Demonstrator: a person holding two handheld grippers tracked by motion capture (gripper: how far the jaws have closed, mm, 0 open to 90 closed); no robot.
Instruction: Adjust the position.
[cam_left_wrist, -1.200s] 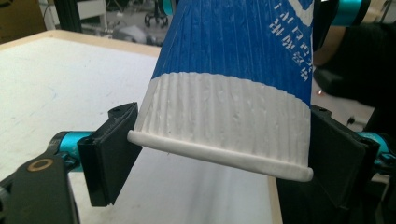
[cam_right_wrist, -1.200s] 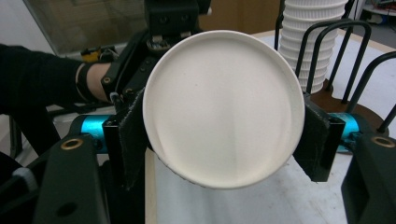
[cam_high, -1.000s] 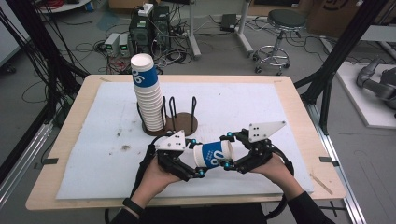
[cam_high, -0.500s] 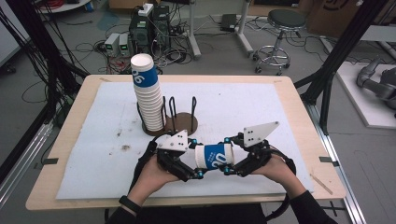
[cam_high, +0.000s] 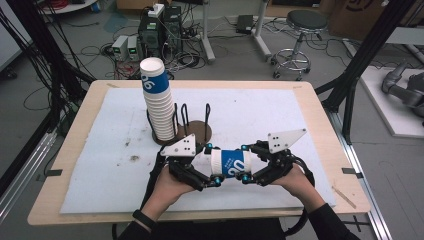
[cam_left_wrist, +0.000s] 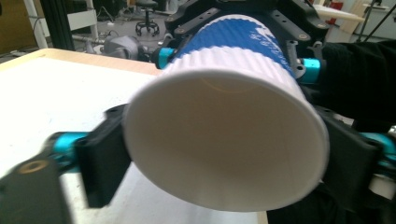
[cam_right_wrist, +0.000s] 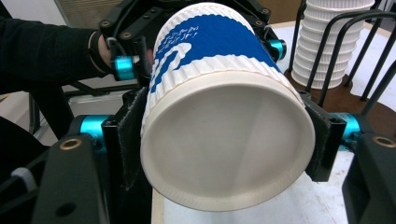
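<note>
I have one blue-and-white paper cup (cam_high: 229, 163) lying on its side in the air, just above the white mat (cam_high: 100, 150) near the front edge of the worktop (cam_high: 320, 125), held between both tools.

Left tool (cam_high: 206, 165): it sits at the cup's open mouth end. In the left gripper view the cup (cam_left_wrist: 224, 140) shows its hollow inside, with a black pad (cam_left_wrist: 102, 158) on each flank of the rim. The jaws have just been opening a little, with the cup between them; I cannot tell whether the pads press the rim or only stand against it.

Right tool (cam_high: 246, 163): it is at the cup's base end. In the right gripper view the cup (cam_right_wrist: 224, 135) shows its flat bottom, and both pads (cam_right_wrist: 133, 140) sit hard against the wall. The jaws have just been closing on it and are clamped on the cup.

The tall stack of cups (cam_high: 157, 102) stands upright in the wire holder (cam_high: 192, 125) behind the tools, well apart from the held cup.
</note>
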